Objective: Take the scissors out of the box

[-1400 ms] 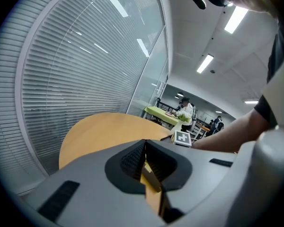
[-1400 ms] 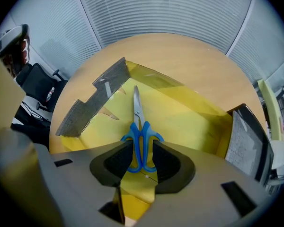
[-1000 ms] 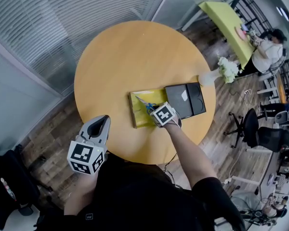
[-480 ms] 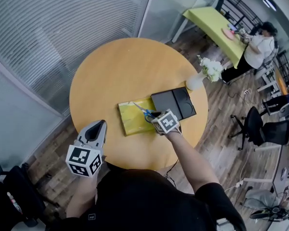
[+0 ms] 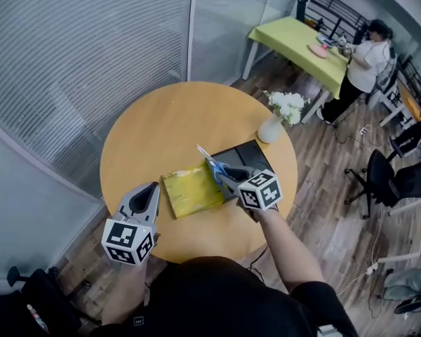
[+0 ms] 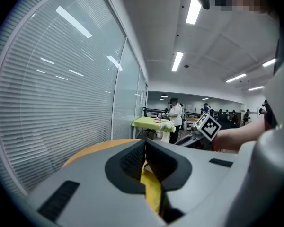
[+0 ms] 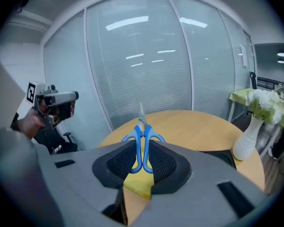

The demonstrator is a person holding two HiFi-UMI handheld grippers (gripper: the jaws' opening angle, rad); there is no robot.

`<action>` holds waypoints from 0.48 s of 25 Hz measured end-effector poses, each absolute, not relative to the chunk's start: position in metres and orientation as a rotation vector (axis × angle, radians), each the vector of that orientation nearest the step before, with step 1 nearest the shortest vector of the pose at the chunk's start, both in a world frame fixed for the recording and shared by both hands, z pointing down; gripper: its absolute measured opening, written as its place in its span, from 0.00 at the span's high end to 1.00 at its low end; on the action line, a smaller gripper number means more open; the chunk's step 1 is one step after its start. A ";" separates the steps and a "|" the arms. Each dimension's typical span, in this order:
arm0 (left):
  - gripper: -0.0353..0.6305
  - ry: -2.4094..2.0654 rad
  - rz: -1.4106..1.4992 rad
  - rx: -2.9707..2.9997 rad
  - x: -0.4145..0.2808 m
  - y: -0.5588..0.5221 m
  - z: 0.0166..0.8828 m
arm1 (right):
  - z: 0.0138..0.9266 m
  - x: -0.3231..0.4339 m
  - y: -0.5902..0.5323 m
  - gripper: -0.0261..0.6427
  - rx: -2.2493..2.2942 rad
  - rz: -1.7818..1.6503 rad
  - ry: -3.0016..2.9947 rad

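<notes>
Blue-handled scissors [image 5: 212, 163] hang in the air above the yellow box [image 5: 188, 195], their blades pointing up and away. My right gripper [image 5: 229, 180] is shut on their handles. In the right gripper view the blue loops of the scissors [image 7: 142, 125] sit clamped between the black pads of the right gripper [image 7: 142, 150], with the yellow box [image 7: 138, 186] below. My left gripper [image 5: 144, 198] hovers at the table's near left edge, shut and holding nothing. In its own view the left gripper [image 6: 145, 148] has its pad tips together.
The box lies on a round wooden table [image 5: 161, 128], with its black lid [image 5: 247, 157] beside it on the right. A white vase of flowers [image 5: 271, 128] stands at the table's right rim. A person [image 5: 363, 53] stands by a green table at the back, and an office chair [image 5: 396, 181] is at the right.
The right gripper has risen with the scissors, lifting them up from the yellow box. The left gripper has risen and shifted a little. The head view has tilted up.
</notes>
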State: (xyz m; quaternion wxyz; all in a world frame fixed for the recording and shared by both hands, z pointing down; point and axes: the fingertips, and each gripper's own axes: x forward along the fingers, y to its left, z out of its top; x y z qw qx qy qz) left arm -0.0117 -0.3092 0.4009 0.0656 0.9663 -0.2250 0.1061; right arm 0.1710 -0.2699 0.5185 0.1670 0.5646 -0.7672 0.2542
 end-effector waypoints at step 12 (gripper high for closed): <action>0.93 -0.666 0.225 3.015 0.016 -0.309 0.348 | 0.366 0.181 -0.227 0.82 1.806 0.381 -2.604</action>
